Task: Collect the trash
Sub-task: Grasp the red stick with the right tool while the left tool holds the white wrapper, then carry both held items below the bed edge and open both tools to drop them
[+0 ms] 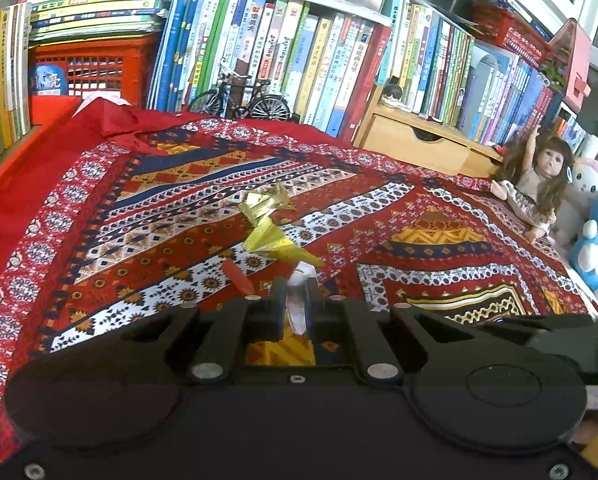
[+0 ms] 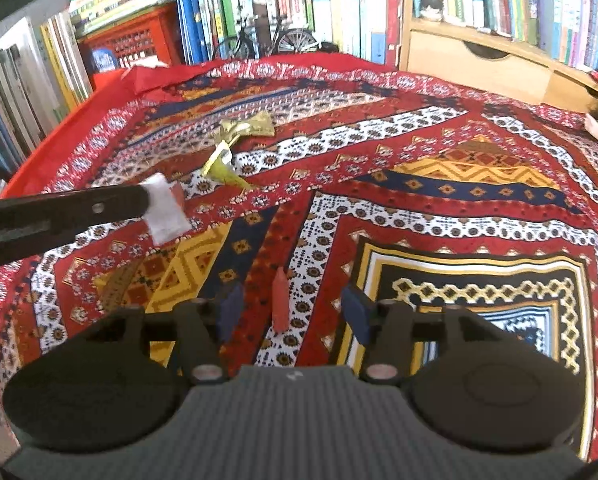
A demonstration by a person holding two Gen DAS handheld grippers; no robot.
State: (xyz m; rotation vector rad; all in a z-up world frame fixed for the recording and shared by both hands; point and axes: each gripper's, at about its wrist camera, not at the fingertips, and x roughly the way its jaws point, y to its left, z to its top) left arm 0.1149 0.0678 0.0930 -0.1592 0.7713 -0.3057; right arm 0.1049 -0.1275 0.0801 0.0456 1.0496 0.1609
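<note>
My left gripper (image 1: 296,286) is shut on a small clear white wrapper (image 1: 303,271), held just above the patterned cloth (image 1: 419,208). From the right wrist view that same gripper (image 2: 141,200) reaches in from the left with the white wrapper (image 2: 166,210) sticking out of its tip. A crumpled gold wrapper (image 1: 270,226) (image 2: 239,148) lies on the cloth beyond it. A small red scrap (image 2: 279,300) lies on the cloth between the blue pads (image 2: 231,312) of my right gripper (image 2: 295,314), which is open and not touching it. The left wrist view has a red scrap (image 1: 239,276) just left of the left gripper's fingers.
Rows of upright books (image 1: 307,56) line the back, with a red crate (image 1: 91,68) at the left and a model bicycle (image 1: 241,98) in front. A wooden drawer box (image 1: 419,140) stands at the back right. A doll (image 1: 539,184) and plush toys (image 1: 595,240) sit along the right edge.
</note>
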